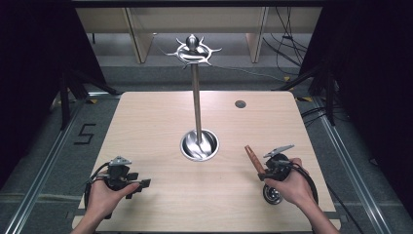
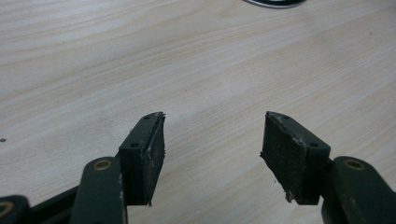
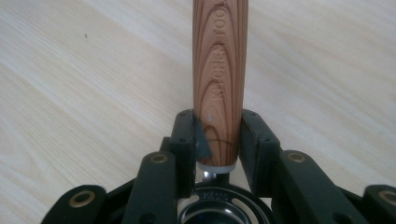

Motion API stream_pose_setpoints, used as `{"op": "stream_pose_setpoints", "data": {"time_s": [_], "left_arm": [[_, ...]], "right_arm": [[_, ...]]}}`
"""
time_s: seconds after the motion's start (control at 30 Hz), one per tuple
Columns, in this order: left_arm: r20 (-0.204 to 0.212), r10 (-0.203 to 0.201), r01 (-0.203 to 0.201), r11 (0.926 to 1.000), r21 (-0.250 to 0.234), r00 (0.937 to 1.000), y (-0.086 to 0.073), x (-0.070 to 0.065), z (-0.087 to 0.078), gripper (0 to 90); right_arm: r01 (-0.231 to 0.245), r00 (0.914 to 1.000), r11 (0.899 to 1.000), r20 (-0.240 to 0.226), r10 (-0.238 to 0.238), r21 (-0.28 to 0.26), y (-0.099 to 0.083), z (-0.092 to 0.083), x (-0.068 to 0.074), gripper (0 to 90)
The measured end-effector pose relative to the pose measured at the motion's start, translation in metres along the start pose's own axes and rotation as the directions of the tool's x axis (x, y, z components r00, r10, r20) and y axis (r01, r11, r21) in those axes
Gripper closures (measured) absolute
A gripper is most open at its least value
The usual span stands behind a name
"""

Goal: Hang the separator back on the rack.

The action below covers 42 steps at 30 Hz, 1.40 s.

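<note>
A kitchen tool with a wooden handle point(image 1: 253, 157) is in my right gripper point(image 1: 263, 173) near the table's front right. The handle slants up and to the left, and the round metal head point(image 1: 272, 194) lies low beside the person's hand. In the right gripper view both pads press on the handle point(image 3: 219, 70) near its metal collar, and the gripper point(image 3: 218, 122) is shut on it. A tall metal hook stand point(image 1: 197, 102) rises from a round base point(image 1: 199, 145) at the table's middle, with its ring of hooks point(image 1: 193, 50) bare. My left gripper point(image 1: 142, 184) rests at the front left, open with nothing between its pads point(image 2: 212, 135).
The light wooden table point(image 1: 146, 122) has a small dark round plug point(image 1: 240, 104) at its back right. Black curtains flank both sides. Stand legs and cables lie on the grey floor beyond the table, and a "5" mark point(image 1: 85, 134) is on the floor to the left.
</note>
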State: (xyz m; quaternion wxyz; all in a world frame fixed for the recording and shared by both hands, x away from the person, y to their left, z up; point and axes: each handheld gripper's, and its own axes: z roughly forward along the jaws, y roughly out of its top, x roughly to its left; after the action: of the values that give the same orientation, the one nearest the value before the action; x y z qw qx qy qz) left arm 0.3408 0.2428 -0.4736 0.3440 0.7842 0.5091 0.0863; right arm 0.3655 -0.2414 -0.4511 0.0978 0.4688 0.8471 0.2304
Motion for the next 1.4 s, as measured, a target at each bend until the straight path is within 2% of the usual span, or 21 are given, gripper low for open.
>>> {"op": "stream_pose_setpoints", "data": {"time_s": [0.07,0.2,0.27,0.33,0.37,0.4,0.47,0.5,0.57,0.6,0.67,0.77,0.87,0.97,1.07,1.1,1.17,1.2,1.23,1.37,1.4], "left_arm": [[0.002,0.001,-0.001,1.0000,-0.001,1.0000,0.000,0.000,0.000,38.3],[0.003,0.001,-0.001,1.0000,-0.006,1.0000,0.001,0.001,0.000,38.3],[-0.003,-0.004,0.004,0.9999,-0.014,1.0000,0.000,0.002,-0.001,38.3],[-0.004,0.000,0.000,1.0000,-0.007,1.0000,0.000,0.003,-0.002,38.3],[-0.002,-0.002,0.002,1.0000,-0.008,1.0000,0.000,0.002,-0.001,38.3],[0.000,0.001,-0.001,0.9999,-0.012,1.0000,0.001,0.002,-0.001,38.4],[-0.002,0.002,-0.002,0.9999,-0.014,1.0000,0.001,0.002,-0.002,38.3],[-0.002,0.002,-0.002,0.9998,-0.021,1.0000,0.001,0.002,-0.002,38.3],[-0.002,0.001,-0.001,0.9997,-0.026,1.0000,0.001,0.002,-0.003,38.3],[-0.002,-0.001,0.001,0.9996,-0.028,1.0000,0.002,0.003,-0.003,38.2],[-0.002,-0.002,0.001,0.9995,-0.031,1.0000,0.001,0.003,-0.003,38.1],[-0.003,-0.002,0.001,0.9996,-0.030,1.0000,0.002,0.003,-0.003,38.0],[-0.008,0.000,0.000,0.9997,-0.023,1.0000,0.002,0.003,-0.004,38.0],[-0.008,-0.001,0.000,0.9998,-0.022,1.0000,0.002,0.003,-0.003,38.0],[-0.014,0.000,0.000,0.9997,-0.025,0.9999,0.001,0.002,-0.004,38.0],[-0.017,0.000,-0.001,0.9997,-0.026,0.9999,0.002,0.002,-0.004,38.0],[-0.016,0.001,-0.002,0.9996,-0.028,0.9999,0.002,0.002,-0.004,38.0],[-0.019,0.000,-0.001,0.9996,-0.029,0.9998,0.002,0.002,-0.004,38.0],[-0.014,-0.001,0.001,0.9995,-0.032,0.9999,0.002,0.002,-0.004,38.0],[-0.019,-0.005,0.005,0.9994,-0.034,0.9998,0.002,0.001,-0.004,38.0],[-0.008,-0.007,0.007,0.9994,-0.033,0.9999,0.002,0.002,-0.004,37.9]], "right_arm": [[0.008,1.0000,0.993,0.004,-0.008,-0.119,-0.008,-0.007,0.001,69.7],[0.058,0.9980,0.985,0.036,-0.053,-0.161,-0.013,-0.018,-0.002,69.7],[0.066,0.9964,0.972,0.066,-0.053,-0.227,-0.017,-0.023,-0.003,69.7],[0.049,0.9977,0.970,0.058,-0.036,-0.238,-0.017,-0.025,-0.002,69.7],[0.082,0.9950,0.963,0.077,-0.064,-0.258,-0.017,-0.026,-0.004,69.7],[0.062,0.9959,0.953,0.081,-0.039,-0.298,-0.016,-0.027,-0.001,69.7],[0.032,0.9977,0.956,0.066,-0.013,-0.292,-0.015,-0.030,0.000,69.7],[0.071,0.9949,0.939,0.091,-0.042,-0.337,-0.013,-0.030,-0.002,69.7],[0.091,0.9937,0.936,0.092,-0.063,-0.341,-0.012,-0.032,-0.004,69.7],[0.069,0.9955,0.935,0.086,-0.041,-0.347,-0.012,-0.033,-0.001,69.7],[0.102,0.9932,0.919,0.091,-0.073,-0.380,-0.010,-0.035,-0.004,69.7],[0.064,0.9978,0.919,0.043,-0.051,-0.389,-0.009,-0.035,-0.001,69.7],[0.068,0.9976,0.923,0.037,-0.058,-0.378,-0.008,-0.034,0.001,69.7],[0.086,0.9962,0.916,0.043,-0.075,-0.391,-0.007,-0.035,0.000,69.7],[0.109,0.9940,0.899,0.048,-0.098,-0.424,-0.002,-0.039,-0.001,69.7],[0.079,0.9969,0.900,0.038,-0.070,-0.430,-0.002,-0.040,0.002,69.7],[0.104,0.9946,0.895,0.045,-0.094,-0.434,0.000,-0.041,0.000,69.7],[0.086,0.9963,0.892,0.039,-0.077,-0.443,0.001,-0.041,0.002,69.7],[0.070,0.9975,0.898,0.025,-0.066,-0.435,0.002,-0.043,0.003,69.7],[0.064,0.9980,0.887,0.029,-0.057,-0.458,0.006,-0.046,0.005,69.7],[0.089,0.9960,0.882,0.037,-0.081,-0.463,0.008,-0.046,0.003,69.7]]}}
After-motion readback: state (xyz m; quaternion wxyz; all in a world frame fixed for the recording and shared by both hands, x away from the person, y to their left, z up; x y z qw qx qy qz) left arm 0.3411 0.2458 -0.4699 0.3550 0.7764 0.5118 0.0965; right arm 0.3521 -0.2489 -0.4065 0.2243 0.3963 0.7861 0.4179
